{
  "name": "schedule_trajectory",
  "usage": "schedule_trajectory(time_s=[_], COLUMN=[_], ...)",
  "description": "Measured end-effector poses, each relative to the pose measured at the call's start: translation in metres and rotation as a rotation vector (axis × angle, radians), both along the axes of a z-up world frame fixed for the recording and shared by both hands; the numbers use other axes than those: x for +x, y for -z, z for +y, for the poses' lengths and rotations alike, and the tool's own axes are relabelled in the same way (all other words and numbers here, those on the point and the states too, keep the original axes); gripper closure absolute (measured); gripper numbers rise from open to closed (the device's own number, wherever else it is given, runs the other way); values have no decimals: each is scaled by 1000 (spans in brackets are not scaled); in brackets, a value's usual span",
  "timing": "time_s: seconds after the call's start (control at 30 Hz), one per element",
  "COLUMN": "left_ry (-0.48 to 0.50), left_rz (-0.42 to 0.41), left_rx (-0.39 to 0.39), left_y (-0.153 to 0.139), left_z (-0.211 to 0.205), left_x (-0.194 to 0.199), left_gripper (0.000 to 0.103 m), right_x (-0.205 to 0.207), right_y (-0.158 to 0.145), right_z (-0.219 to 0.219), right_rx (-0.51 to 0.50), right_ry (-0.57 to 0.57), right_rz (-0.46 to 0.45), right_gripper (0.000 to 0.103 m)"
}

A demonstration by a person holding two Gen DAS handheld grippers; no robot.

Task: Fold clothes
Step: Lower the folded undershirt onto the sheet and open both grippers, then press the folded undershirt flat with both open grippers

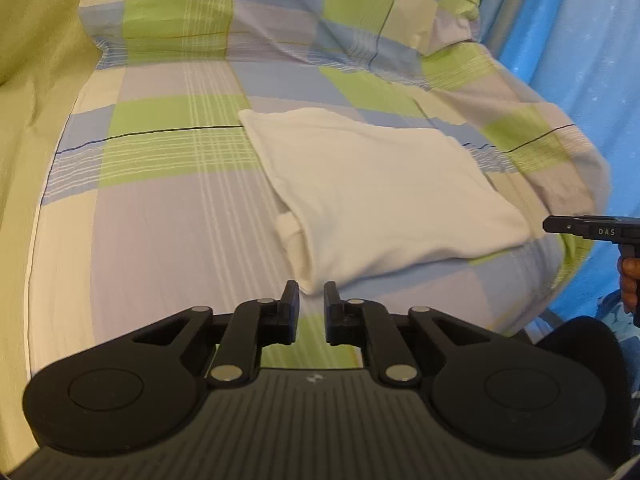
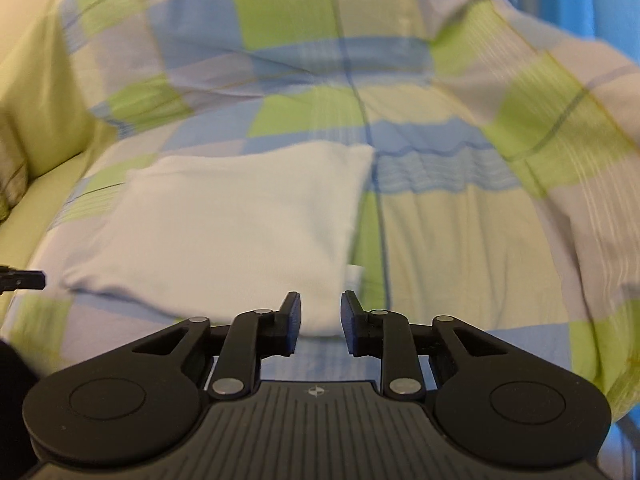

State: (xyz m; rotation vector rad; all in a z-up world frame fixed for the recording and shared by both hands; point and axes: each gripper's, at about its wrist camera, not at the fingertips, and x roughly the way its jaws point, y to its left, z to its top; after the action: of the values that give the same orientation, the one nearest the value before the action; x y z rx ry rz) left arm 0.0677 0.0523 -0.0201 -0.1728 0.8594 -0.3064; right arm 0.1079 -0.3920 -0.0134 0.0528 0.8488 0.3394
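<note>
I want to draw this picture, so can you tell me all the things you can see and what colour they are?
folded cloth: one, white, lying flat on the middle of the bed, nothing gripping it
checked bedcover: one, green, blue, grey and cream squares, spread over the bed under the cloth
pillow: one, same checks, at the far end of the bed
plain sheet: one, yellow-green, along the left side
blue surface: one, blue, to the right of the bed
left gripper: one, black, fingers apart, just before the cloth's near corner
right gripper: one, black, fingers apart, over the cloth's near edge
hand: one, holding the right gripper's handle
</note>
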Motion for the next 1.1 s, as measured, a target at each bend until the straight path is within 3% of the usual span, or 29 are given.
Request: schedule_trajectory(time_s=[0.07, 0.13, 0.37, 0.63, 0.87, 1.0, 1.1], left_ry=[12, 23, 77, 155, 221, 276, 316], left_rz=[-11, -21, -13, -30, -76, -33, 1], left_rx=[-19, -38, -136, -131, -20, 0, 14], left_y=[-5, -10, -4, -1, -6, -4, -2], left_z=[-7, -14, -49, -79, -85, -86, -87], left_x=[-13, -26, -48, -40, 12, 53, 83], left_gripper=[86, 78, 74, 70, 61, 58, 52], right_x=[-12, -24, -63, -79, -27, 28, 63], right_y=[-10, -19, -40, -44, -22, -1, 19], right_z=[6, 12, 31, 22, 22, 29, 36], right_rx=[12, 17, -3, -11, 40, 61, 36], right_ry=[-18, -36, -104, -66, -31, -12, -2], right_rz=[-18, -34, -66, -72, -99, -124, -95], right_gripper=[64, 62, 54, 44, 42, 42, 42])
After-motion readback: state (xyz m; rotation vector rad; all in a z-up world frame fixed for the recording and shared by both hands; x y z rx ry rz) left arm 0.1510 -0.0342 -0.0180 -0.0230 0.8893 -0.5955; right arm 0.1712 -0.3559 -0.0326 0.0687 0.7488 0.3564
